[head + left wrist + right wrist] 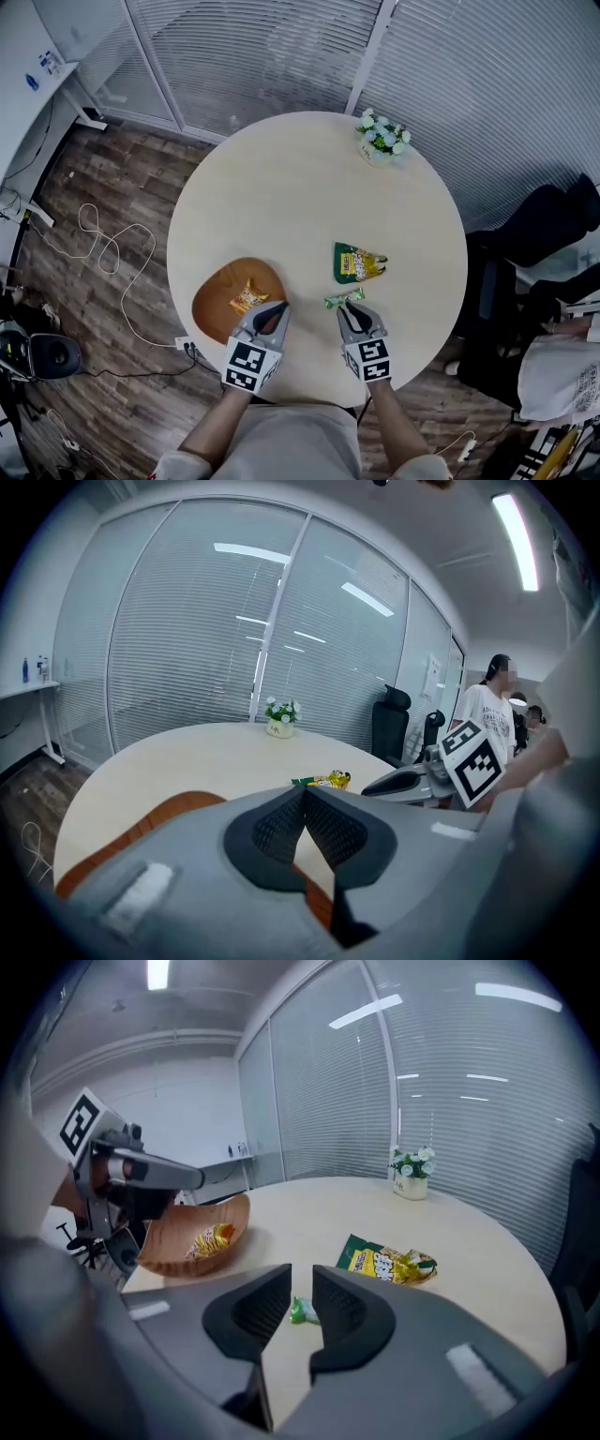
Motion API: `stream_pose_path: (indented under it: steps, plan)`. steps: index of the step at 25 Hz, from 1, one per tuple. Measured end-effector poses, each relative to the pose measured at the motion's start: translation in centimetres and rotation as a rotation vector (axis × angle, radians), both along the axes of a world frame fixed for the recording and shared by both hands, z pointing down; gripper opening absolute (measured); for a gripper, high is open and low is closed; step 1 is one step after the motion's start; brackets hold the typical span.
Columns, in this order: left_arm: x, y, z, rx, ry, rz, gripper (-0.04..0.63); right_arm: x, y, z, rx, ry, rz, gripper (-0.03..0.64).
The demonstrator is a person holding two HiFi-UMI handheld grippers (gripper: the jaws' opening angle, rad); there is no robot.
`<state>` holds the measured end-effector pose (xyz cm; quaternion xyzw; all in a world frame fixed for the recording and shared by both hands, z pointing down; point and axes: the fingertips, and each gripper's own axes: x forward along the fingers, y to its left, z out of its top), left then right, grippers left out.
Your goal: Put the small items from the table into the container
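At the left, the brown bowl sits at the near edge of the round table and already holds one yellow packet. My left gripper hangs over the bowl's near rim. Its jaws are pressed together at the tips with nothing between them.

Next across, the small green wrapped candy lies flat on the table, well apart from the bowl. My right gripper points down at it. Its jaws stand a little apart and the candy shows through the gap just ahead of the tips, not yet pinched.

The step in hand, as I judge it, is picking up this candy.
1. Spread the jaws wider than the wrapper.
2. Lower until the tips almost meet the tabletop, one each side of the candy's middle.
3. Close on the body, not the twisted end, which may slip.

Farther right, the green and yellow snack bag lies on the table, waiting its turn.
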<state>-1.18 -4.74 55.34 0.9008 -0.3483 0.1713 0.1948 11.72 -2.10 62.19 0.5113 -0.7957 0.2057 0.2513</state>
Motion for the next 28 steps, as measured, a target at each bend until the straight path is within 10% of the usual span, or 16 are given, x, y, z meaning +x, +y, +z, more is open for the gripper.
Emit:
stream_pose_path:
  steps: [16,28]
  plan:
    - [5.8,-1.5,3.2,-0.077,-0.035,-0.143,-0.003,0.7,-1.3,9.1,-0.166,0.175,-0.539,0.176]
    - [6.1,-1.4,4.0,-0.104,-0.025,-0.239,-0.003,0.6,-0.5,9.7,-0.159,0.197,-0.655,0.054]
